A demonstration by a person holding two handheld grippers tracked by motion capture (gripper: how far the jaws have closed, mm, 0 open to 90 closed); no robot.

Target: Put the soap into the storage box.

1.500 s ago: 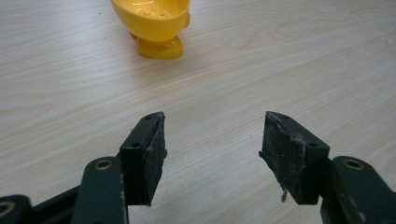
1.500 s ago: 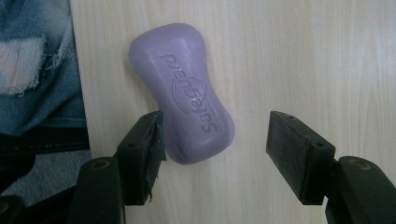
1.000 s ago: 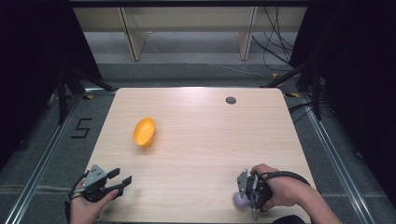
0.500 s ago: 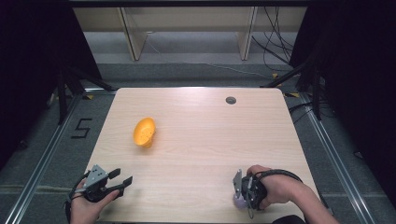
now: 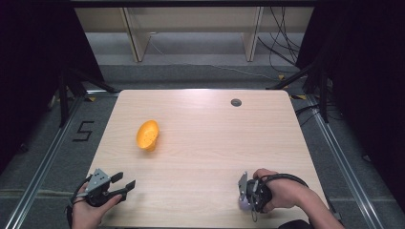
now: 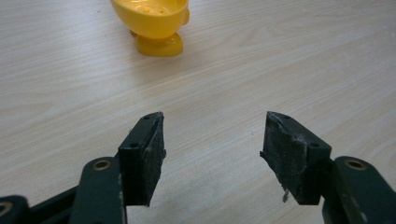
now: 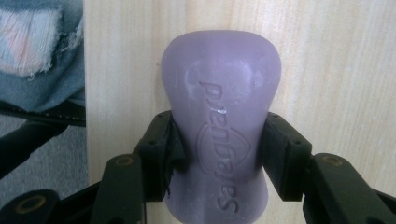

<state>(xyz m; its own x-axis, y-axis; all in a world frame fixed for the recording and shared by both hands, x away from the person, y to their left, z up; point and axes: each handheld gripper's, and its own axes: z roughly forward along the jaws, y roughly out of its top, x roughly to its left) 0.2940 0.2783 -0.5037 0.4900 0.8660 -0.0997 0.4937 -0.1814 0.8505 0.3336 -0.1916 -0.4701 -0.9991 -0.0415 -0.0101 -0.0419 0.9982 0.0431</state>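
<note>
Since the earlier frames the right hand-held gripper [image 5: 244, 194] has slid a little toward the left along the near edge of the desk [image 5: 205, 143], carrying its load with it; the left hand-held gripper [image 5: 125, 184] has stayed where it was at the near left corner.

The right hand-held gripper pinches a purple bar of soap [image 7: 219, 126] by its narrow waist, one black jaw pressed on each side. The soap's raised lettering faces the camera in the right gripper view, and the soap sits over the near edge of the desk, with the floor and a bit of torn denim to the left of it in that view. In the high view the soap [image 5: 244, 202] shows as a pale lilac patch under the right hand [image 5: 279, 191].

The left hand-held gripper is spread wide with nothing between its jaws, resting low over the wood. Farther off, toward the far left, a yellow egg cup [image 5: 147, 135] lies tipped on the desk, well apart from both grippers; the left gripper view [image 6: 154, 23] shows its bowl and foot
</note>
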